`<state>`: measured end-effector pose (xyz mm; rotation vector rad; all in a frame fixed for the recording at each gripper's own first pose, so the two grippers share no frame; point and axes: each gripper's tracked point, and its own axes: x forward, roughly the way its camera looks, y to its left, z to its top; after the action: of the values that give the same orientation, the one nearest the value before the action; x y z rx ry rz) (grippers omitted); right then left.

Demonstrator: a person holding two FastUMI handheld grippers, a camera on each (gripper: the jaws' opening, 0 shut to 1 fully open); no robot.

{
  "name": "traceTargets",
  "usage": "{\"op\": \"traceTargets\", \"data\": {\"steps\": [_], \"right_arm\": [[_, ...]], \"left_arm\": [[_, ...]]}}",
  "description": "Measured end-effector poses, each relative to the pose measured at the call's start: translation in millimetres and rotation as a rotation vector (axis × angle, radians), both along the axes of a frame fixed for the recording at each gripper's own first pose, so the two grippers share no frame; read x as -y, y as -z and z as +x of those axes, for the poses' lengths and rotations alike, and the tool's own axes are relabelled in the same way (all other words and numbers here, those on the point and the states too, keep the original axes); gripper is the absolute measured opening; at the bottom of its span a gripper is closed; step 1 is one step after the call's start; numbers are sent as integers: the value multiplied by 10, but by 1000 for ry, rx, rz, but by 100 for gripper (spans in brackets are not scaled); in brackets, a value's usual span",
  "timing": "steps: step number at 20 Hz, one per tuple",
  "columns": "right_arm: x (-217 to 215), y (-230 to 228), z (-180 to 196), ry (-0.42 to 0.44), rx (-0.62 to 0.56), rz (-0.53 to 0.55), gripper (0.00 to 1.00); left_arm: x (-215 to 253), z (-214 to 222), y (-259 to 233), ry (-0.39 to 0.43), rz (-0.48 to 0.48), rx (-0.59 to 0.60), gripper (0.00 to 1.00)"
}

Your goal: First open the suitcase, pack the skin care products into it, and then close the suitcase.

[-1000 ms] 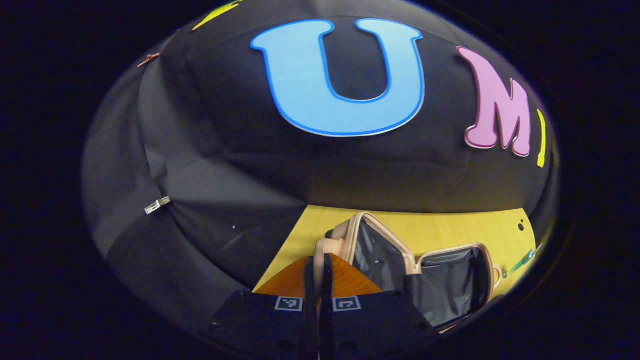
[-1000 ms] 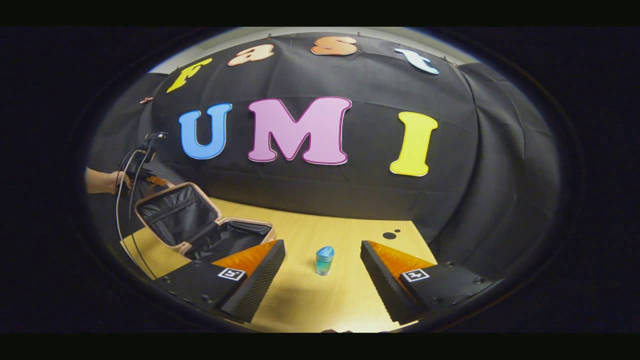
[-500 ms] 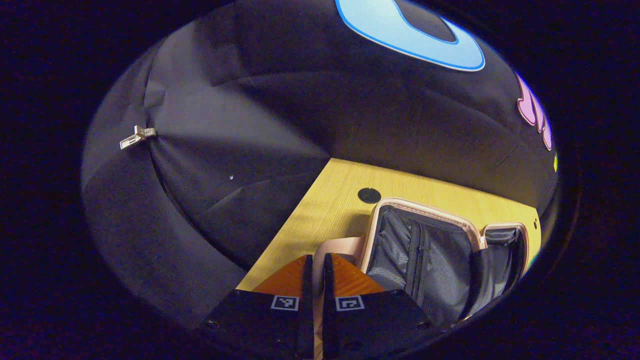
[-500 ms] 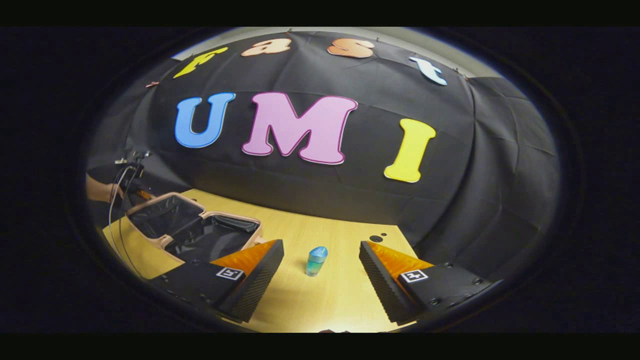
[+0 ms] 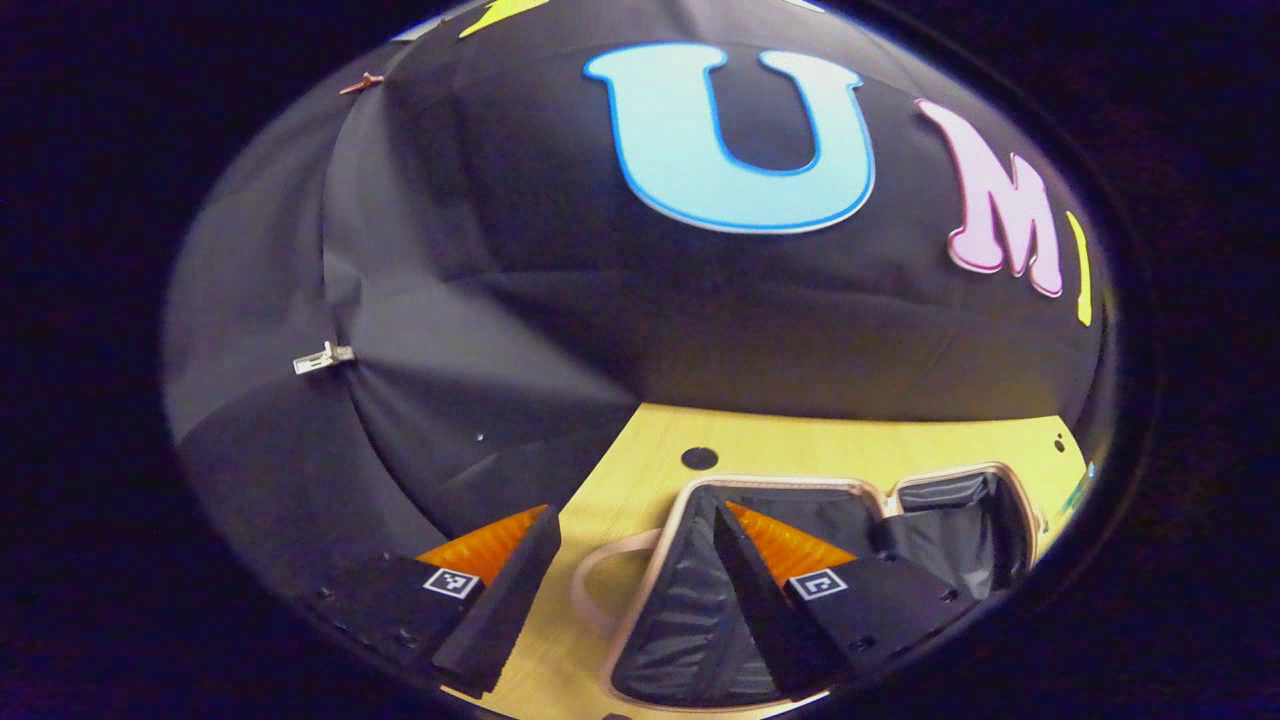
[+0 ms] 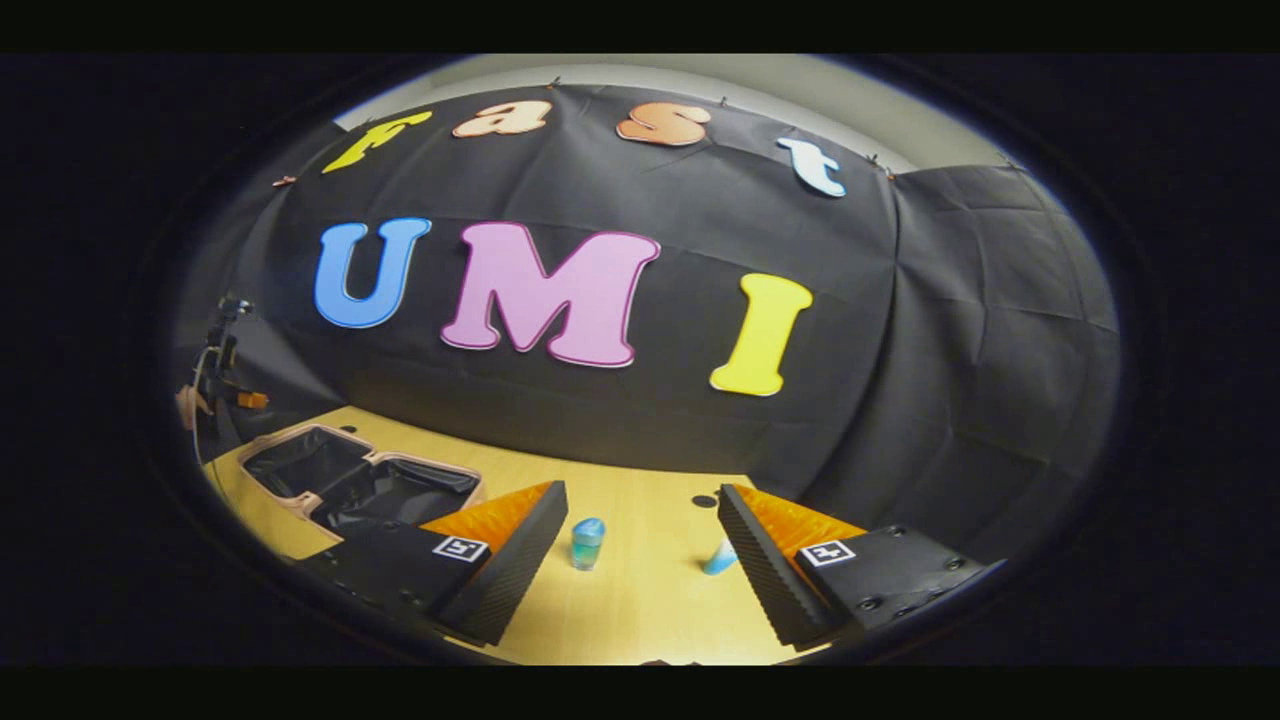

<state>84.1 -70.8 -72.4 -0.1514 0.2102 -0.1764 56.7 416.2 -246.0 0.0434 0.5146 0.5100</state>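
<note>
- The pink hard-shell suitcase with black fabric lining [image 6: 350, 480] lies opened flat near the desk's left edge, both halves facing up, so I judge the opening step done and packing next.
- The left gripper [image 5: 630, 570] hovers over the suitcase's outer half with its fingers spread wide and nothing between them; the pale pink carry handle [image 5: 600, 585] lies on the wood in the gap below.
- The right gripper [image 6: 645, 550] is held low over the light wooden desk [image 6: 640, 610], level and pointing toward the back edge, fingers spread apart and empty.
- A small teal skin-care bottle with a rounded blue cap [image 6: 587, 543] stands upright on the desk, just beside the right gripper's left finger [image 6: 520, 560] rather than centred between the two.
- A second light-blue item [image 6: 720, 557] peeks out beside the right finger; too little shows to tell what it is.
- To do the pick well, I would shift the right gripper leftward until the bottle sits midway between the fingers, then advance and close on its body below the cap, keeping it upright.
- The risk I see is the left finger nudging the bottle over if the gripper advances uncentred.
- In the right gripper view, a hand [image 6: 188, 405] holds the other gripper at the desk's far left corner, beyond the suitcase.
</note>
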Motion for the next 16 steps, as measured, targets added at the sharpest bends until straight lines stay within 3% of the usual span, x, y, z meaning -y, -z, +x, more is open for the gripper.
{"op": "traceTargets", "data": {"steps": [2, 8, 16], "right_arm": [[158, -155, -39, 29, 34, -7, 96], [561, -354, -101, 85, 92, -1, 97], [943, 7, -29, 47, 42, 45, 96]], "left_arm": [[521, 5, -233, 90, -2, 39, 96], [2042, -89, -656, 259, 6, 101, 98], [4075, -101, 19, 396, -172, 82, 99]]}}
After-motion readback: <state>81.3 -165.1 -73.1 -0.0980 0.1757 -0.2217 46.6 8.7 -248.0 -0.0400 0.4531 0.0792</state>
